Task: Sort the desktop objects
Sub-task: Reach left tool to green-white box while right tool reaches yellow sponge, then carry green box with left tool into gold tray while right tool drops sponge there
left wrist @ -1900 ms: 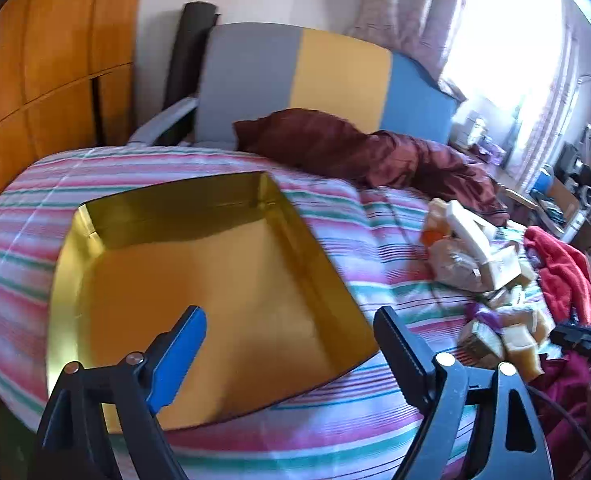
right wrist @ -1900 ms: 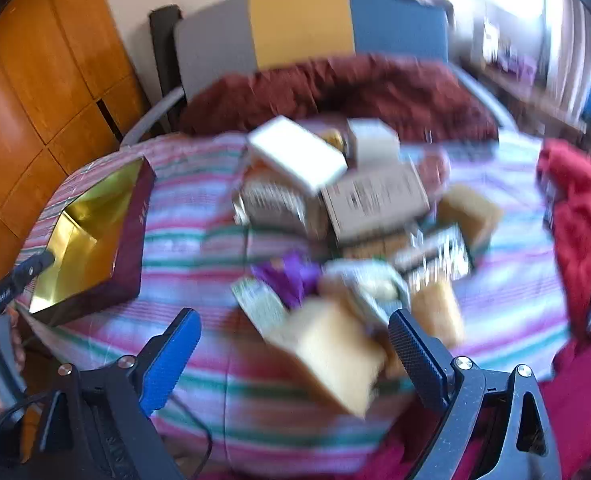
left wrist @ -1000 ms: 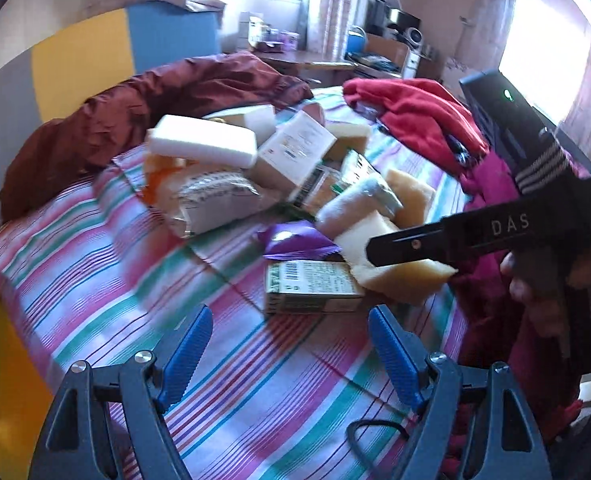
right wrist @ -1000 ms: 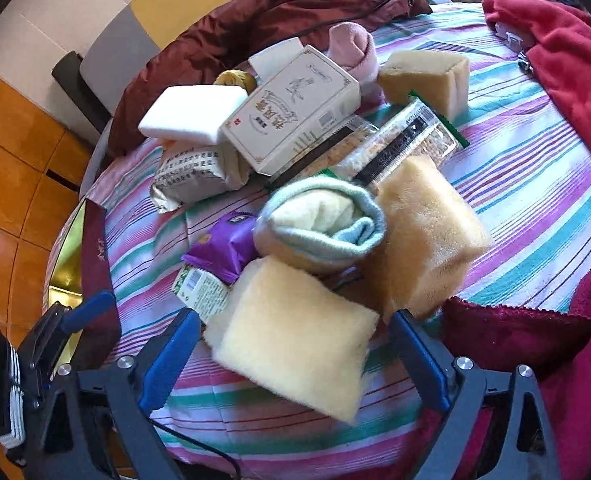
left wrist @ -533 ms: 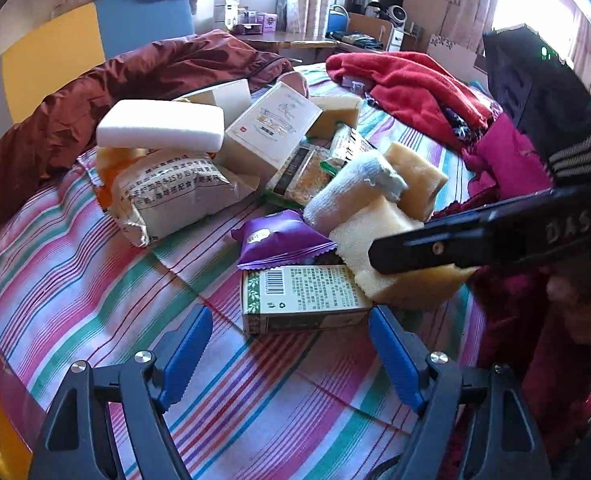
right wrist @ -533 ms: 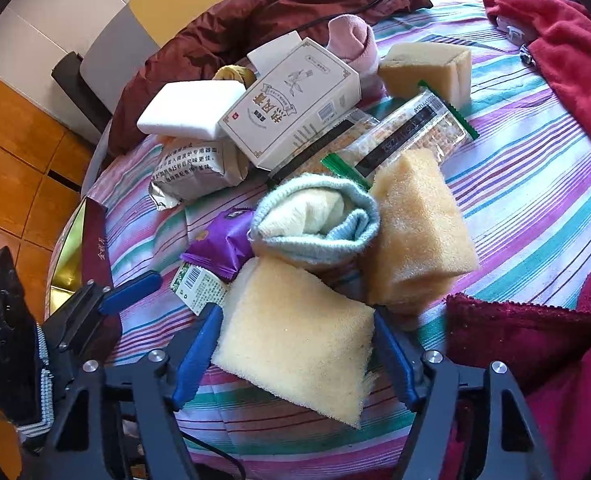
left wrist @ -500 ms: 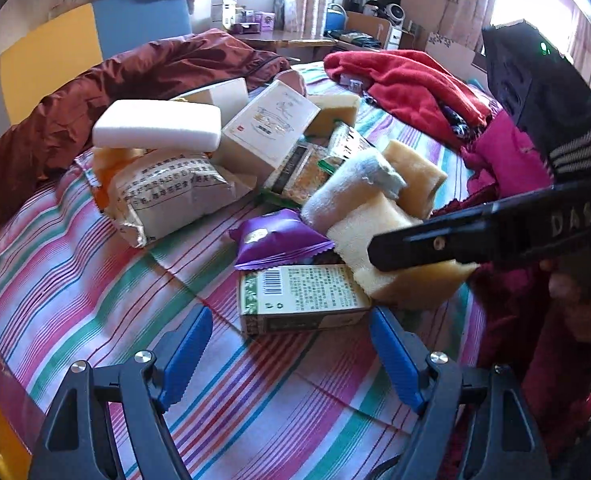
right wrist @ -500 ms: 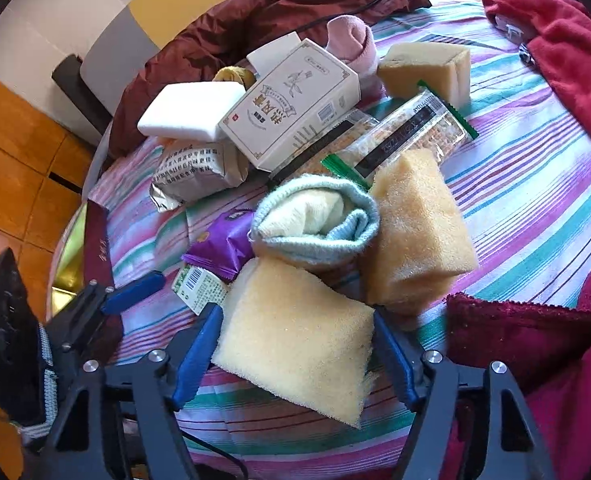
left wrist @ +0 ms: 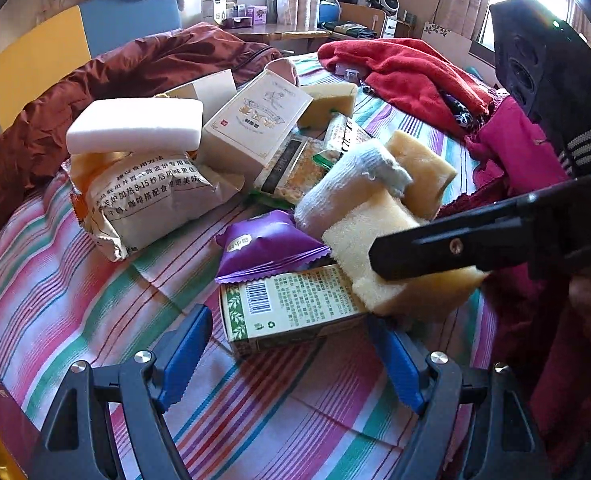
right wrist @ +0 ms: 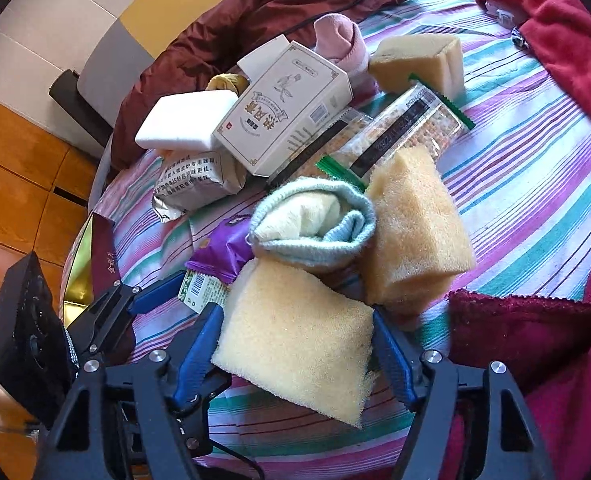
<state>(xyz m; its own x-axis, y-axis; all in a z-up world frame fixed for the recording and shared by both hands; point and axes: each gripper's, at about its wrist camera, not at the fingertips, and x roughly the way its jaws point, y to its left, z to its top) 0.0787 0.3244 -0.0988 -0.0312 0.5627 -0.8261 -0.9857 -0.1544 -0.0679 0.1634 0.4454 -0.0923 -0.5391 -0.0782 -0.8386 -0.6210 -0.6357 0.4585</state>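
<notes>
A pile of objects lies on a striped cloth. My right gripper (right wrist: 295, 344) is shut on a yellow sponge (right wrist: 295, 340), both blue pads pressed on its sides; the sponge also shows in the left wrist view (left wrist: 379, 240) under the right gripper's black finger. My left gripper (left wrist: 291, 348) is open, its blue fingers (left wrist: 183, 344) either side of a green-and-white carton (left wrist: 291, 304). In the right wrist view the left gripper (right wrist: 167, 292) reaches that carton (right wrist: 201, 290). A purple packet (left wrist: 263, 244) lies on the carton.
A rolled towel (right wrist: 315, 220), a second sponge (right wrist: 415, 232), a white box (right wrist: 283, 112), a white foam block (left wrist: 135, 124), a paper bag (left wrist: 151, 200) and snack bars (right wrist: 399, 132) fill the pile. A gold-lined box (right wrist: 83, 272) sits left. Red clothes (left wrist: 407, 76) lie right.
My left gripper swung from the gold box to the pile and moved in around the carton. My right gripper closed in on the yellow sponge.
</notes>
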